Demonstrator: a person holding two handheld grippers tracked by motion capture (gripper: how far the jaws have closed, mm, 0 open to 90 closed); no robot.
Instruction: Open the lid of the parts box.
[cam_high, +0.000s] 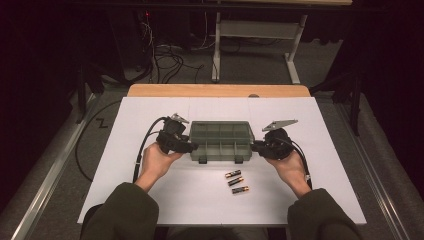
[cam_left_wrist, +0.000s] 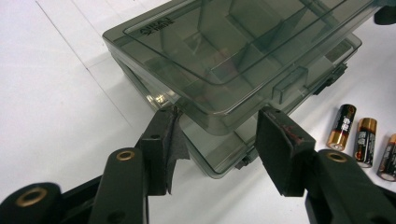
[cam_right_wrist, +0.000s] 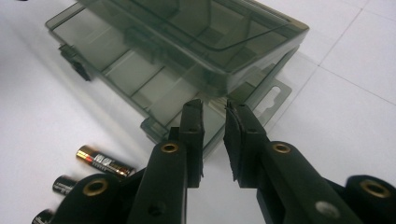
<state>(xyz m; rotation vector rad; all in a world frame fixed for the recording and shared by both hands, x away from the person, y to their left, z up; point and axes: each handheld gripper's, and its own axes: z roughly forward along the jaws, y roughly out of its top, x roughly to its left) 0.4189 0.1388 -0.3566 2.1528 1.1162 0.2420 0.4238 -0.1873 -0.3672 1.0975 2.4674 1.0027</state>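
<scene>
High view: above the table's (cam_high: 150, 200) near edge, facing forward and down; far off.
Left gripper view: low, close, looking along its jaws at the box's (cam_left_wrist: 224, 60) left end.
Right gripper view: low, close, facing the box's right end.
Shared: box and batteries (cam_high: 236, 182), seen in all three.

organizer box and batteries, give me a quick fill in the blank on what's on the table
1. The batteries lying near the box number ___.
2. The smoky plastic organizer box has its lid slightly ___.
3. The left gripper has its jaws ___ around the box's corner.

Missing words: three; raised; open
</scene>
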